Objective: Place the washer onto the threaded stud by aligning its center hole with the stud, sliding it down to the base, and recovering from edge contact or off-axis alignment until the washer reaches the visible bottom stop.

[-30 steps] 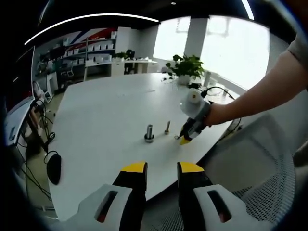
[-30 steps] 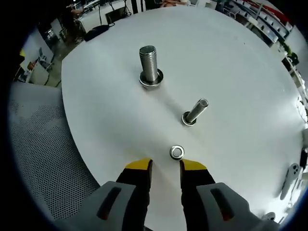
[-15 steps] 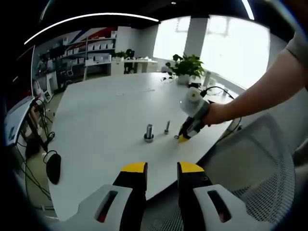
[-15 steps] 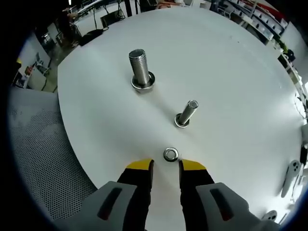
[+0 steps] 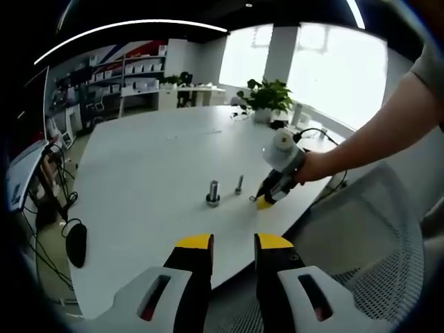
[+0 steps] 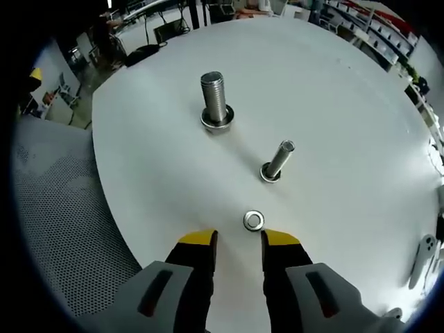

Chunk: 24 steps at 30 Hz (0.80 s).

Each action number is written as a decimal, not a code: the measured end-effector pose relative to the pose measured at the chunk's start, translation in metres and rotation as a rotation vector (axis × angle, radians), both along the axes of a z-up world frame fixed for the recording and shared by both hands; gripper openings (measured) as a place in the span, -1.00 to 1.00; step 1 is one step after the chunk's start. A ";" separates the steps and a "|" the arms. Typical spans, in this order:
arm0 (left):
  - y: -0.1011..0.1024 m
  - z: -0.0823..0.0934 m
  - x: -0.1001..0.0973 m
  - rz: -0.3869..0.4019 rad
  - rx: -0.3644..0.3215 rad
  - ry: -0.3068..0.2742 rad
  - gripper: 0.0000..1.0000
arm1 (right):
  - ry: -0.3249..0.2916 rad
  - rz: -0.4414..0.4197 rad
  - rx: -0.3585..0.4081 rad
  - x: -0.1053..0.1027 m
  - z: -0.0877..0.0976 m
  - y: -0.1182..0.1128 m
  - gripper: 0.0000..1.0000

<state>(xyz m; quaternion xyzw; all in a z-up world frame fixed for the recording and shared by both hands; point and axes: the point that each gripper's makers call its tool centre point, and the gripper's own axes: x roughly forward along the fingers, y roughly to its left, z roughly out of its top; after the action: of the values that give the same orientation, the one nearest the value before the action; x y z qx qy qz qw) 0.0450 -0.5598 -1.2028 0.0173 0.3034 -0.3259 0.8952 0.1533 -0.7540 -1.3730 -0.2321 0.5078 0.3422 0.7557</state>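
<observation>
Now the right gripper's [image 6: 236,238] spread fingers hover just short of the washer [image 6: 254,220] on the table [image 6: 347,125].

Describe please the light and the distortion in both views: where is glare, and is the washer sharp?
Left gripper view: the windows behind the plant are blown out white, and the fisheye bends the table edge. Right gripper view: even, soft light, with faint shadows under the washer and both studs; the washer looks sharp just ahead of the right gripper, while the rim areas are curved and softer.
</observation>
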 end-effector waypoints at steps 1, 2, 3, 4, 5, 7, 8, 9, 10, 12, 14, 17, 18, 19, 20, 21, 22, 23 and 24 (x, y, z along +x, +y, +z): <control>0.000 0.000 0.000 0.001 0.000 -0.001 -0.59 | -0.002 0.001 0.001 0.001 0.000 0.000 -0.48; 0.000 0.000 0.000 0.001 0.000 -0.001 -0.59 | -0.003 -0.001 0.001 0.004 0.000 0.000 -0.49; 0.000 0.000 0.000 0.002 0.000 0.000 -0.59 | -0.005 -0.005 0.002 0.006 0.000 0.000 -0.50; 0.001 0.000 0.000 0.004 0.000 0.000 -0.59 | -0.005 -0.008 0.003 0.009 0.000 0.001 -0.50; 0.001 0.000 0.000 0.005 0.001 0.000 -0.59 | -0.007 -0.004 0.004 0.010 0.000 0.001 -0.51; 0.001 0.000 0.001 0.008 0.000 -0.002 -0.59 | 0.000 0.002 -0.002 0.013 0.000 0.003 -0.54; 0.001 0.001 0.001 0.010 -0.001 -0.003 -0.59 | 0.008 0.014 -0.013 0.014 0.000 0.004 -0.55; 0.002 0.000 0.001 0.010 0.000 -0.003 -0.59 | 0.020 0.050 -0.033 0.013 0.000 0.004 -0.56; 0.002 0.000 0.001 0.010 0.000 -0.002 -0.59 | 0.026 0.081 -0.041 0.012 0.000 0.005 -0.56; 0.002 0.000 0.001 0.010 0.001 -0.002 -0.59 | 0.051 0.115 -0.067 0.011 0.000 0.005 -0.58; 0.002 0.001 0.001 0.012 0.000 -0.004 -0.59 | 0.073 0.165 -0.110 0.012 -0.001 0.004 -0.62; 0.002 0.000 0.001 0.010 0.003 -0.002 -0.59 | 0.106 0.205 -0.174 0.013 -0.002 0.004 -0.67; 0.002 0.000 0.001 0.009 0.004 -0.001 -0.59 | 0.116 0.227 -0.198 0.014 -0.003 0.004 -0.68; 0.002 0.000 0.001 0.009 0.004 0.001 -0.59 | 0.121 0.224 -0.208 0.013 -0.002 0.005 -0.68; 0.002 -0.001 0.001 0.010 0.005 0.001 -0.59 | 0.127 0.228 -0.218 0.013 -0.002 0.005 -0.68; 0.002 -0.001 0.001 0.012 0.006 0.001 -0.59 | 0.135 0.234 -0.231 0.013 -0.003 0.006 -0.68; 0.002 -0.001 0.001 0.013 0.007 0.001 -0.59 | 0.139 0.233 -0.234 0.014 -0.003 0.006 -0.69; 0.003 -0.001 0.001 0.014 0.007 0.002 -0.59 | 0.142 0.231 -0.239 0.014 -0.003 0.005 -0.69; 0.003 -0.001 0.001 0.014 0.006 0.002 -0.59 | 0.145 0.227 -0.243 0.014 -0.003 0.005 -0.70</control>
<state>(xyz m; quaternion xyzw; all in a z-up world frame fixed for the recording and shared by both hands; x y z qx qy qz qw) 0.0460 -0.5570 -1.2035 0.0177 0.3053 -0.3185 0.8972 0.1671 -0.7492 -1.3759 -0.3522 0.5691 0.3775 0.6400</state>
